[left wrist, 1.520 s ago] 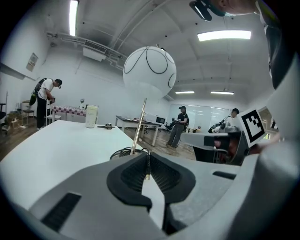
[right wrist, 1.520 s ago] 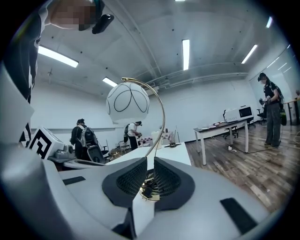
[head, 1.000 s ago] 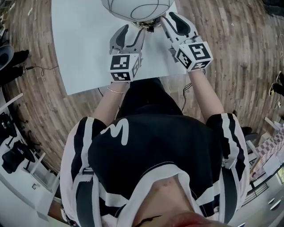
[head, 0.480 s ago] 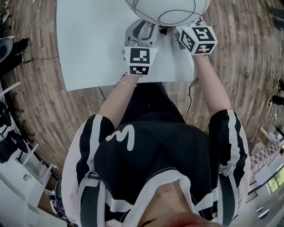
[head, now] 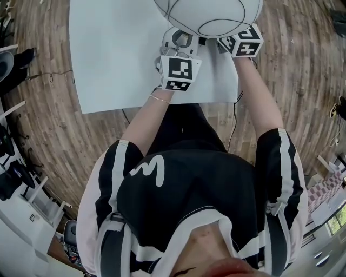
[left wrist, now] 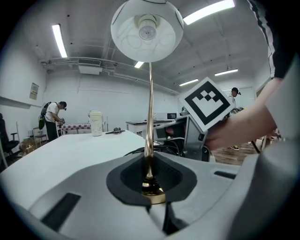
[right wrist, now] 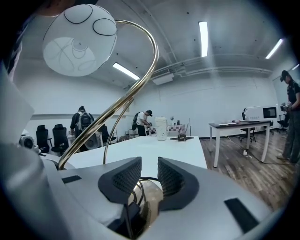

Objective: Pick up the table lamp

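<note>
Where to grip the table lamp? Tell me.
Grip the brass stem low, just above the base, coming level from the table's near edge: it is thin and upright, the globe shade too wide. The left gripper's jaws are closing round it there.

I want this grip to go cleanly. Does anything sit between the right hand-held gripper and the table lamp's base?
Only a black cable, seemingly the lamp's own. It loops between the open jaws of the right hand-held gripper, in front of the gold base. Nothing else visible is in the way.
</note>
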